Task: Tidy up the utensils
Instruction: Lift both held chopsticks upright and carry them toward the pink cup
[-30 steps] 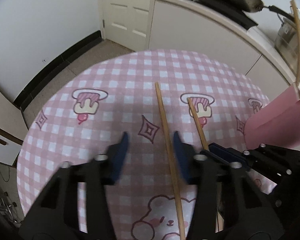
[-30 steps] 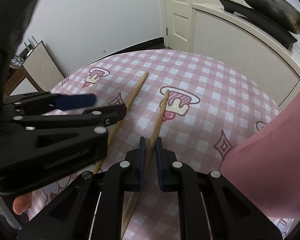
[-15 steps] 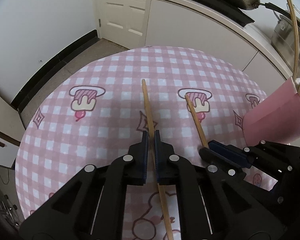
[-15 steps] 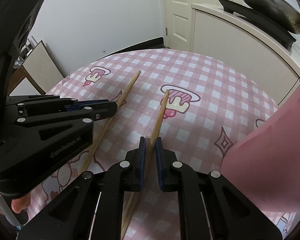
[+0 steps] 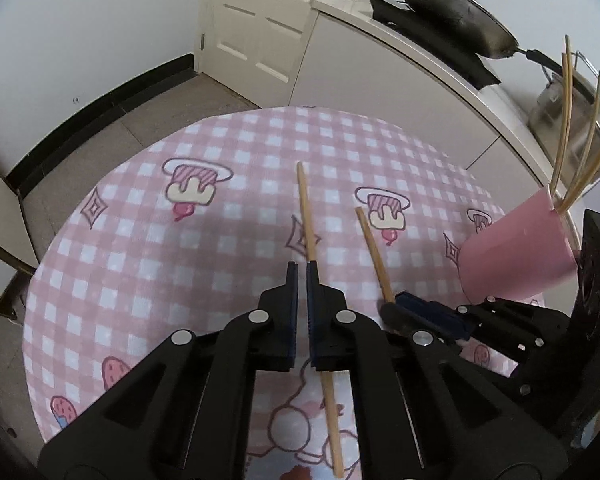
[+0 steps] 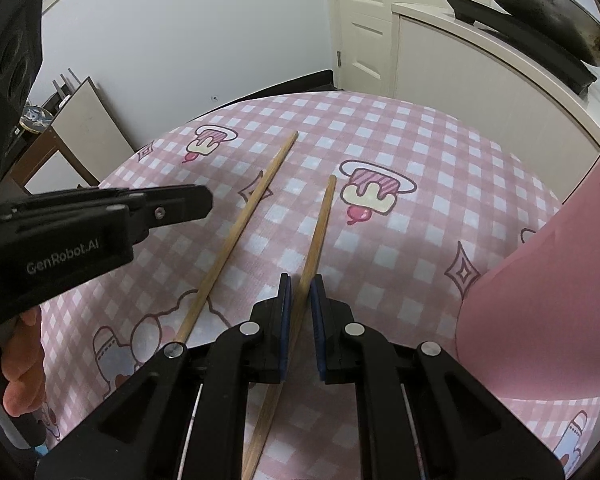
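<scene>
Two wooden chopsticks lie on a round table with a pink checked cloth (image 5: 148, 264). My left gripper (image 5: 302, 276) is shut; the left chopstick (image 5: 306, 216) lies on the cloth just right of its jaws, not held. My right gripper (image 6: 299, 288) is shut on the right chopstick (image 6: 320, 224), which also shows in the left wrist view (image 5: 374, 256). A pink cup (image 5: 516, 256) with several chopsticks (image 5: 562, 120) stands at the table's right edge. It fills the right side of the right wrist view (image 6: 548, 280).
A white counter (image 5: 400, 68) with a wok (image 5: 456, 12) and a steel pot (image 5: 568, 120) runs behind the table. A white door (image 5: 260, 20) is at the back. A small side table (image 6: 68, 140) stands to the left on the floor.
My left gripper closed from wide open and then rose away from the table; the left chopstick stays on the cloth. My right gripper stays shut on its chopstick.
</scene>
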### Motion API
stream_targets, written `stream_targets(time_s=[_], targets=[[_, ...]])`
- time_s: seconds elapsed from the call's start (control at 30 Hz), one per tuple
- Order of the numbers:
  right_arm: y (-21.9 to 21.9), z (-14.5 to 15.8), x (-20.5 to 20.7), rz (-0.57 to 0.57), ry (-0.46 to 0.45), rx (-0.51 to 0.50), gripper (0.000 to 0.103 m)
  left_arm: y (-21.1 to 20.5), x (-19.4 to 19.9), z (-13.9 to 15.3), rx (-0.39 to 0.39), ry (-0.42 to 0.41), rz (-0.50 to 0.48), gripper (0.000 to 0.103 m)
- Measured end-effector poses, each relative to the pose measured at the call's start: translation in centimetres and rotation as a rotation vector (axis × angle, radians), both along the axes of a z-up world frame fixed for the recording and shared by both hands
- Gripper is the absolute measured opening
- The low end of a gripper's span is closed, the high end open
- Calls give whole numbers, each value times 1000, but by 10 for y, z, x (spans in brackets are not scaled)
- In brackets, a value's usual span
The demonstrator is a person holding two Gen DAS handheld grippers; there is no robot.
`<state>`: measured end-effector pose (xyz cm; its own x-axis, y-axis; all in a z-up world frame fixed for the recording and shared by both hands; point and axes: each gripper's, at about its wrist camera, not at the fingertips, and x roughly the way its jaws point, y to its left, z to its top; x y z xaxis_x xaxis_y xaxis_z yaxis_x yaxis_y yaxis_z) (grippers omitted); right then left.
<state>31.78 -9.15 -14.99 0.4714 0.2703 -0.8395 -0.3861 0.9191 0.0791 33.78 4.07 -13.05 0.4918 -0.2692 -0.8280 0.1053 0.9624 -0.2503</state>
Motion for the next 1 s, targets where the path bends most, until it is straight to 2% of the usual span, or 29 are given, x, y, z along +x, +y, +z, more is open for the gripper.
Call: stream_targets(time_s=[0.17, 0.23, 0.57, 0.6, 0.67, 0.77, 0.9, 0.97, 1.0], targets=[[-4, 0, 2, -7, -1, 10, 9, -17, 15, -6, 13, 21, -22, 5], [-5, 0, 4, -8, -3, 8, 8, -24, 22, -7, 42, 26, -24, 5], [-8, -1, 9, 2, -11, 10, 8, -30, 42, -17, 108, 48, -14, 7], [-9, -1, 9, 3, -11, 11, 8, -30, 43, -18, 102, 51, -14, 12], [-9, -1, 9, 5, -13, 10, 8, -31, 43, -19, 98, 46, -10, 46], [-8, -1, 8, 8, -18, 4, 8, -35, 44, -19, 126, 31, -5, 47], [-7, -1, 9, 6, -20, 5, 8, -36, 50, -20, 122, 40, 4, 43], [-7, -1, 10, 3, -21, 6, 8, -38, 52, -21, 155, 35, 6, 31], [-7, -1, 10, 1, -21, 6, 8, -39, 53, -21, 177, 29, 9, 28]])
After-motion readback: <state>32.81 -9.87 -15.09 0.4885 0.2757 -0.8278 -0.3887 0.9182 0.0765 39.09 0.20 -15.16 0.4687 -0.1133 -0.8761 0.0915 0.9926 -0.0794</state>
